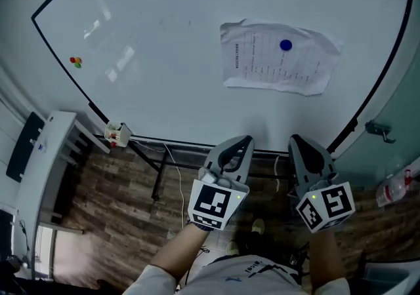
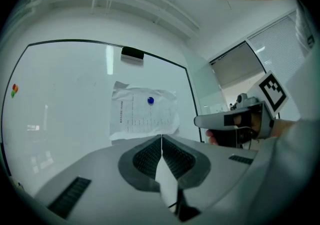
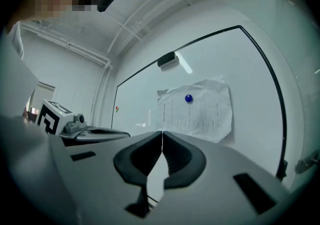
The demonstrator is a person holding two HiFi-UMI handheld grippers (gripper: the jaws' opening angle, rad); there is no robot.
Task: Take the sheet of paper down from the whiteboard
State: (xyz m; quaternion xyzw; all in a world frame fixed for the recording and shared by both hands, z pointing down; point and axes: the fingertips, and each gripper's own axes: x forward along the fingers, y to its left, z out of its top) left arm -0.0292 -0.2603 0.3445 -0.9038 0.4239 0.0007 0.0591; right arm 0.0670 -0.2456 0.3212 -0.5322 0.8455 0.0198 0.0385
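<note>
Shut tight on nothing: left grey plastic gripper and right grey plastic gripper, ribbed dark pads pressed together. Beyond, on glossy white whiteboard: crinkled white printed paper sheet, pinned under round blue magnet.

dark wood-plank floor, white stand at left

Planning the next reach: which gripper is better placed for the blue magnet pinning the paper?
Probably right: the right gripper sits nearly below the blue magnet; the left gripper is further left under the paper. Both shut.
</note>
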